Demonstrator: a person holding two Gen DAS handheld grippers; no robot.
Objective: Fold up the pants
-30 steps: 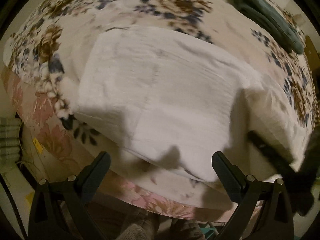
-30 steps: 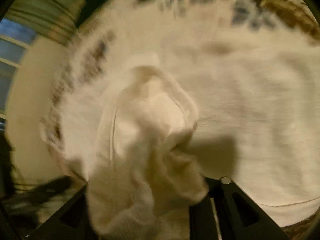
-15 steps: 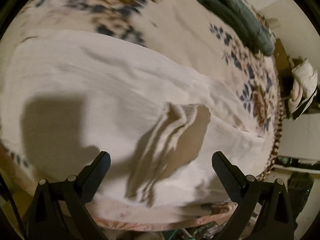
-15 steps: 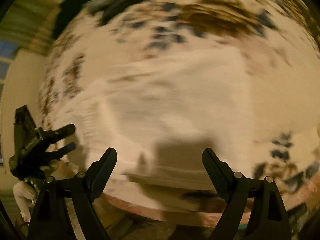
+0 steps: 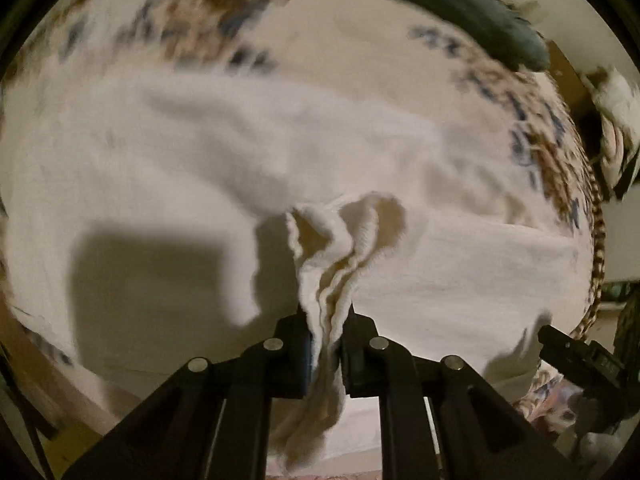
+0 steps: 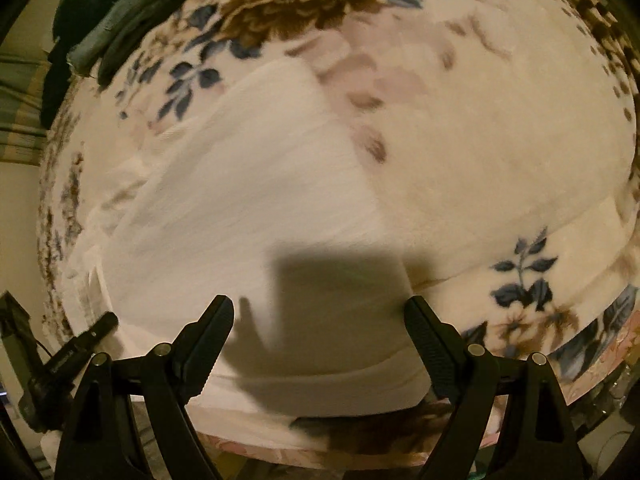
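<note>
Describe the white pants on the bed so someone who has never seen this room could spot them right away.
Find the bed covered by a cream floral blanket with brown and blue flowers. The white pants lie spread flat across its near side. Unlike the dark green clothes bunched at the far edge, they are plain white, and a bunched fold of them is pinched in the left tongs.

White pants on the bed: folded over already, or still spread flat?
Partly folded. The white pants lie as a layered rectangle on the floral blanket; the left gripper pinches a bunched edge.
</note>
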